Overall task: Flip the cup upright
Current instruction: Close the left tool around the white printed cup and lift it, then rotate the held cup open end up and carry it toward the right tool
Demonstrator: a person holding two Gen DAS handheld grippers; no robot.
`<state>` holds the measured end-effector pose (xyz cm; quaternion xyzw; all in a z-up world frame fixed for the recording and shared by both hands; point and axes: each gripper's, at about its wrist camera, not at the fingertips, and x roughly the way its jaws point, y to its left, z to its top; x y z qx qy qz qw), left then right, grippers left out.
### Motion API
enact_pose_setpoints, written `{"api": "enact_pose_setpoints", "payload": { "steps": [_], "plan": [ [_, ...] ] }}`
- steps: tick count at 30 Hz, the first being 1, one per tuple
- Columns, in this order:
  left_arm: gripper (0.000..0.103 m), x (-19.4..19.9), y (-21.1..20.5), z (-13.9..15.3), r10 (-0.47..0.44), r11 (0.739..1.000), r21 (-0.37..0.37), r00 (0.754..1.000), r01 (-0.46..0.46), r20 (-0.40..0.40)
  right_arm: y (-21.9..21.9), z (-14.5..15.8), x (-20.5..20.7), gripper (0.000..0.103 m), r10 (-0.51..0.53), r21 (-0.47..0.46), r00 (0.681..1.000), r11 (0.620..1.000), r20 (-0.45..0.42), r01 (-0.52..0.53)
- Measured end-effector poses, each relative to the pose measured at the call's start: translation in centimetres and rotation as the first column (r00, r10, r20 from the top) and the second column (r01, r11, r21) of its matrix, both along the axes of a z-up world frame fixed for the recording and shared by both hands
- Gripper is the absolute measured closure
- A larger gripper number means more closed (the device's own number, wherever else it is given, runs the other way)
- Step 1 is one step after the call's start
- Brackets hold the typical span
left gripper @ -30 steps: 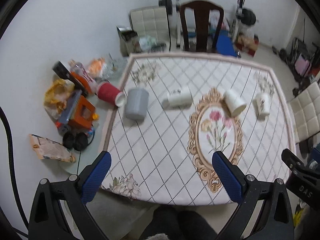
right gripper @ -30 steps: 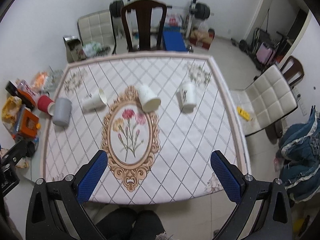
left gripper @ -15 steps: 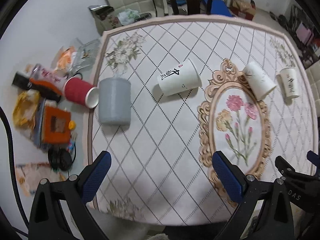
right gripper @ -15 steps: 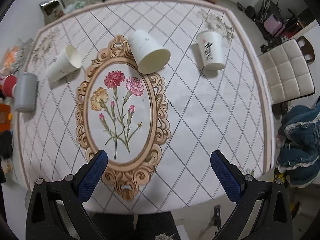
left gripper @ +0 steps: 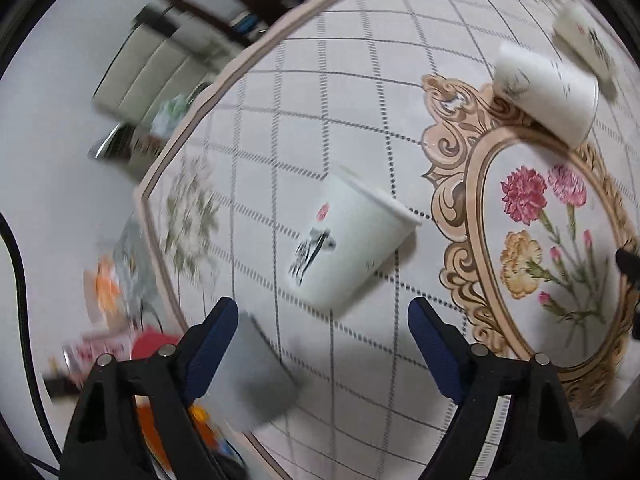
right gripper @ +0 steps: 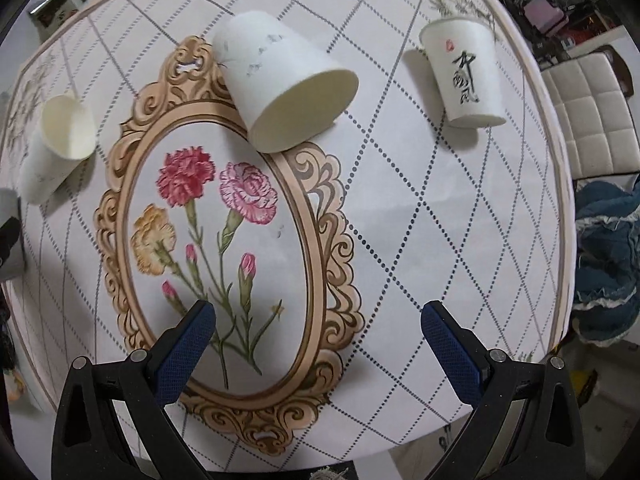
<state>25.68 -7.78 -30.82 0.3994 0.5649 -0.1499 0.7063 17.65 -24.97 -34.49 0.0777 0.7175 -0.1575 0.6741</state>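
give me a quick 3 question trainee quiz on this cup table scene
1. True or false: the left gripper is shut on a cup.
2. Which cup lies at the top of the ornate oval frame? A) the middle white cup B) the grey cup C) the calligraphy cup
3. Fill in: the right gripper hovers over the printed ____.

Key: 1 false; 2 A; 3 flowers

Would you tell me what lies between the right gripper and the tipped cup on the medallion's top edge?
In the right wrist view, only the tablecloth's printed flowers lie between the right gripper and the tipped cup.
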Motion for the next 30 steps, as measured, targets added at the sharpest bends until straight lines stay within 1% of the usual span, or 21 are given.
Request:
{"api": "enact_pose_setpoints", "payload": {
  "steps": [5,12,13,14,15,17,22,23,26,30],
  "plan": [
    [0.019,0.9,-1.6,-2.3,-0.13,0.99,0.052,0.991,0.132,-0.045,-1.0,-1.2,0.7,0.0,-0.043,0.002,0.999,0.999,-0.023,0.043],
    [0.021,1.6,-3.8,-4.7,-0.222,0.97,0.087,0.973,0.228,-0.068,-2.0,-2.1,1.5,0.0,-0.078,-0.004,0.996,0.997,-0.044,0.078],
    [0.026,1.7,-4.0,-5.1,-0.232,0.967,0.091,0.97,0.238,-0.071,-2.2,-2.3,1.6,0.0,-0.082,-0.007,0.996,0.997,-0.047,0.082],
    [0.029,1.7,-4.2,-5.4,-0.24,0.964,0.102,0.968,0.246,-0.07,-2.4,-2.4,1.7,0.0,-0.085,-0.007,0.995,0.996,-0.049,0.085],
    [0.036,1.8,-4.2,-5.6,-0.244,0.962,0.107,0.967,0.251,-0.073,-2.6,-2.5,1.8,0.0,-0.088,-0.007,0.995,0.996,-0.05,0.088],
    [0.038,2.0,-4.4,-5.8,-0.244,0.962,0.11,0.967,0.251,-0.075,-2.9,-2.5,2.0,0.0,-0.096,-0.009,0.994,0.995,-0.052,0.096],
    [0.04,2.7,-4.3,-5.4,-0.213,0.973,0.074,0.974,0.218,-0.074,-3.0,-2.2,1.9,0.0,-0.113,-0.018,0.992,0.994,-0.049,0.112],
    [0.04,2.6,-4.3,-5.2,-0.198,0.977,0.065,0.978,0.202,-0.072,-3.4,-2.6,2.1,0.0,-0.115,-0.018,0.992,0.993,-0.048,0.114],
    [0.04,2.8,-3.9,-4.6,-0.135,0.99,0.026,0.987,0.138,-0.087,-3.7,-2.2,1.5,0.0,-0.122,-0.026,0.991,0.992,-0.049,0.12],
    [0.04,2.2,-3.2,-3.5,-0.045,0.999,-0.016,0.993,0.043,-0.112,-4.1,-1.5,1.0,0.0,-0.131,-0.034,0.991,0.991,-0.04,0.129]
  ]
}}
